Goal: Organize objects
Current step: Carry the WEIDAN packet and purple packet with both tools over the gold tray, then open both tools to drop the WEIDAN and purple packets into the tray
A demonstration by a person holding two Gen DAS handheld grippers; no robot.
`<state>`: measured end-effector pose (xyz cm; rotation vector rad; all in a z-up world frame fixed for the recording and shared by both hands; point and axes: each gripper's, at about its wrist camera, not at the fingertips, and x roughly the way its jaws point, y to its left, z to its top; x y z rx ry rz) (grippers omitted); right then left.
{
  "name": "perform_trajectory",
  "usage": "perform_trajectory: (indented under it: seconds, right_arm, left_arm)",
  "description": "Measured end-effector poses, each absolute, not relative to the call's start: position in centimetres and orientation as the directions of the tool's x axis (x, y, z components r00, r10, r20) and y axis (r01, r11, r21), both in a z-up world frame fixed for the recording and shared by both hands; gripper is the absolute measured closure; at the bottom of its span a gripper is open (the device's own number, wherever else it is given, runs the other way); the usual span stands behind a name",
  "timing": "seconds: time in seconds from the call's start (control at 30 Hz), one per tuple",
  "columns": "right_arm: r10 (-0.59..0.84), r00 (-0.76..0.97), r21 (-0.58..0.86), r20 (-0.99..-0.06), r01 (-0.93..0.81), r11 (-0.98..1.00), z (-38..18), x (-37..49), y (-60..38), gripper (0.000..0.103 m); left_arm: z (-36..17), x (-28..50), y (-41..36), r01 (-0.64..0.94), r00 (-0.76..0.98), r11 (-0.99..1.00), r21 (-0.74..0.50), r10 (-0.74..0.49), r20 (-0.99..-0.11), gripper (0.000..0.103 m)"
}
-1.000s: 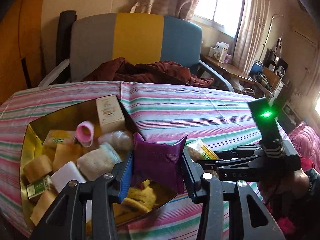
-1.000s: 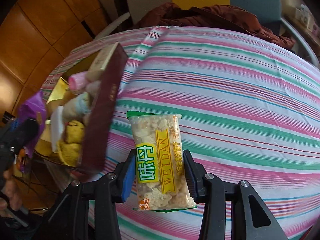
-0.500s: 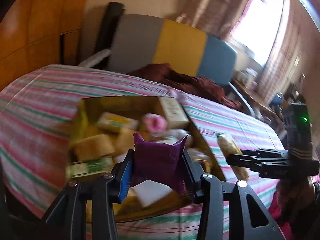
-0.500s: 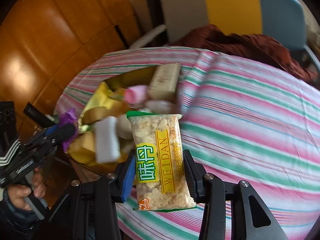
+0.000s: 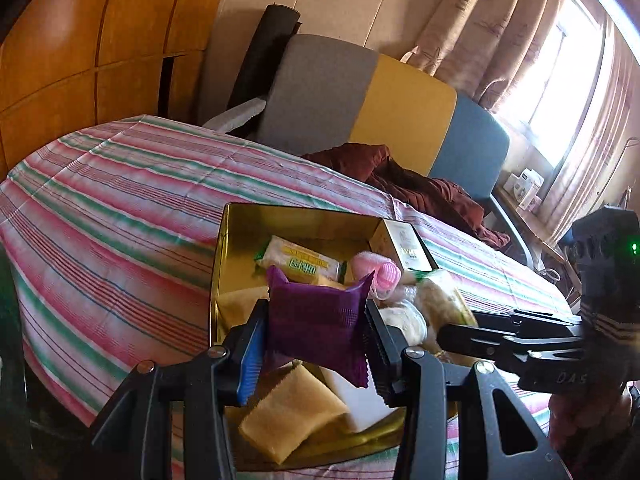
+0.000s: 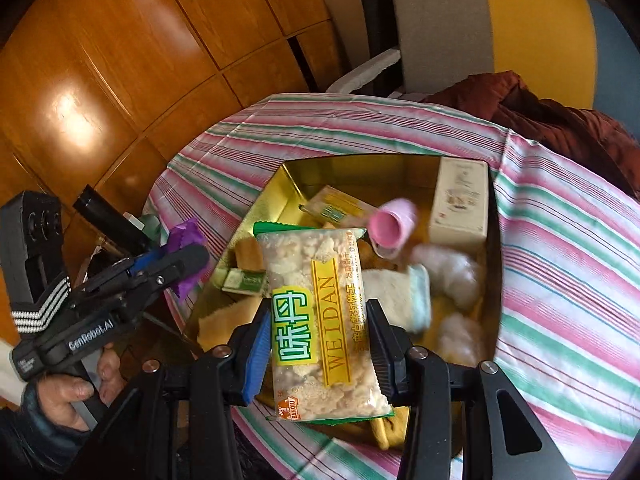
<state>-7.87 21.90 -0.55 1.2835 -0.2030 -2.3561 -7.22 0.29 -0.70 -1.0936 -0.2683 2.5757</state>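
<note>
The left gripper (image 5: 316, 334) clamps a purple sachet (image 5: 318, 326); the right gripper (image 6: 318, 346) clamps a WEIDAN snack packet (image 6: 324, 312). Both hang over the gold box (image 6: 294, 188) below: lower each into a free gap before letting go.

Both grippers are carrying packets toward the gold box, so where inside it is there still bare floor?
Bare floor of the gold box shows only along its far wall and far-left corner, behind the yellow packet. Elsewhere it is crowded: pink cup, cream carton, white socks, tan cloths. The striped tablecloth around it lies bare.
</note>
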Motion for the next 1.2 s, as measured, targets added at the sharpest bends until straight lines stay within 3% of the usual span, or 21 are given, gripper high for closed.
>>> perform_trajectory:
  seconds: [0.43, 0.7, 1.2]
  right_arm:
    - [-0.465, -0.450, 0.358, -0.763, 0.305, -0.883, -0.4, -11.9, 19.3, 0.058]
    - [-0.424, -0.506, 0.353, -0.751, 0.235, -0.905, -0.1, -16.3, 18.3, 0.055]
    - [-0.398, -0.475, 0.341, -0.785, 0.205, -0.917, -2.8, -15.4, 18.7, 0.049]
  left_arm:
    - [-0.4, -12.2, 0.2, -0.207, -0.660, -0.942, -0.264, 0.334, -0.673, 0.057]
    - [-0.5, -17.2, 0.5, -0.156, -0.654, -0.953, -0.261, 0.298, -0.695, 0.049]
    - [-2.7, -12.7, -1.0, -0.076, -0.651, -0.968, -0.240, 0.230, -0.723, 0.047]
